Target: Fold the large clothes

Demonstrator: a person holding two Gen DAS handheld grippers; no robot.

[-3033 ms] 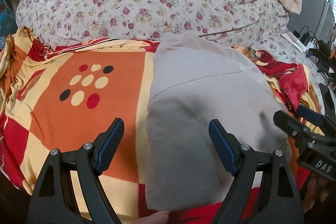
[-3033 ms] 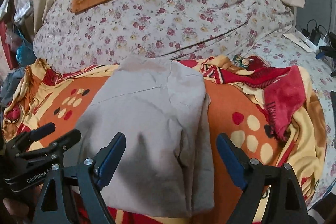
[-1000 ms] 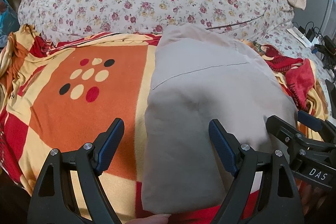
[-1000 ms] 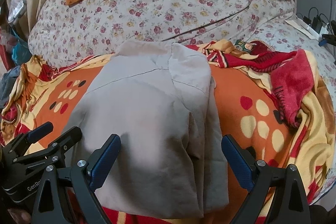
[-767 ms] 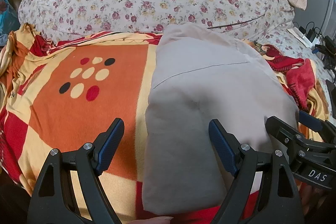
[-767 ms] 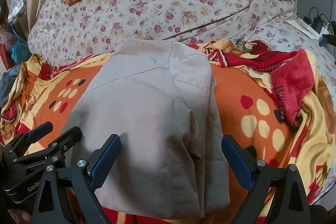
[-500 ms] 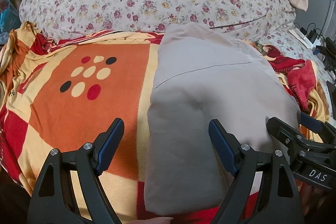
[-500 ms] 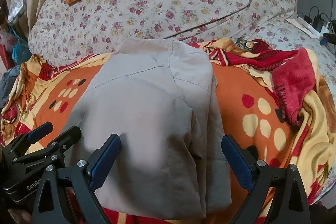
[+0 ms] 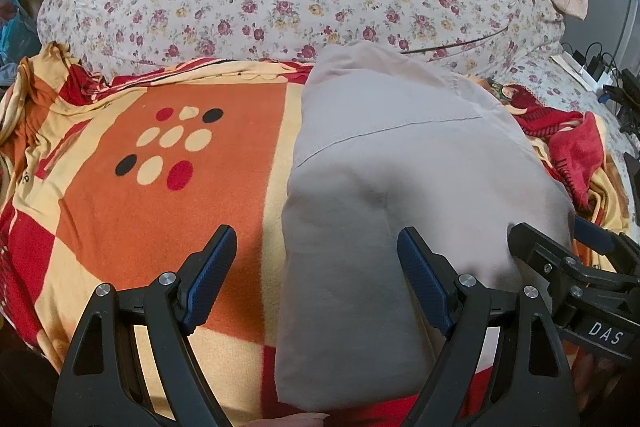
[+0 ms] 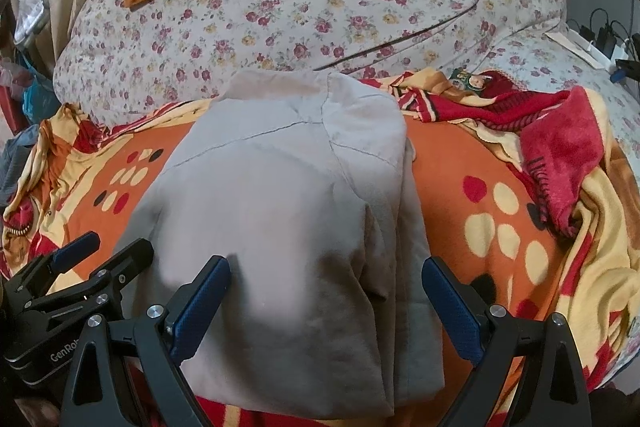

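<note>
1. left wrist view: saw the left gripper (image 9: 316, 275) spread wide and released, clasping nothing, hovering low over the near edge of the bed.
2. found the beige garment (image 9: 400, 195) folded into a long panel, lying flat on the orange patterned blanket (image 9: 160, 195), between the middle and the right of the view.
3. noted its left edge running between the two blue-padded fingers (image 9: 214, 267), one finger over bare blanket, the other over cloth.
4. caught the right gripper (image 9: 572, 247) at the far right, over the garment's right side.
5. right wrist view: saw the right gripper (image 10: 326, 301) likewise spread and released, straddling the folded garment (image 10: 280, 211) near its right edge, where layered folds showed.
6. spotted the left gripper (image 10: 102, 249) at lower left, beside the garment's left edge.
7. beyond the blanket (image 10: 500, 211), made out a floral duvet (image 10: 304, 7) heaped up, touching the garment's far end, with a crumpled red cloth (image 10: 560, 159) off to the right.
</note>
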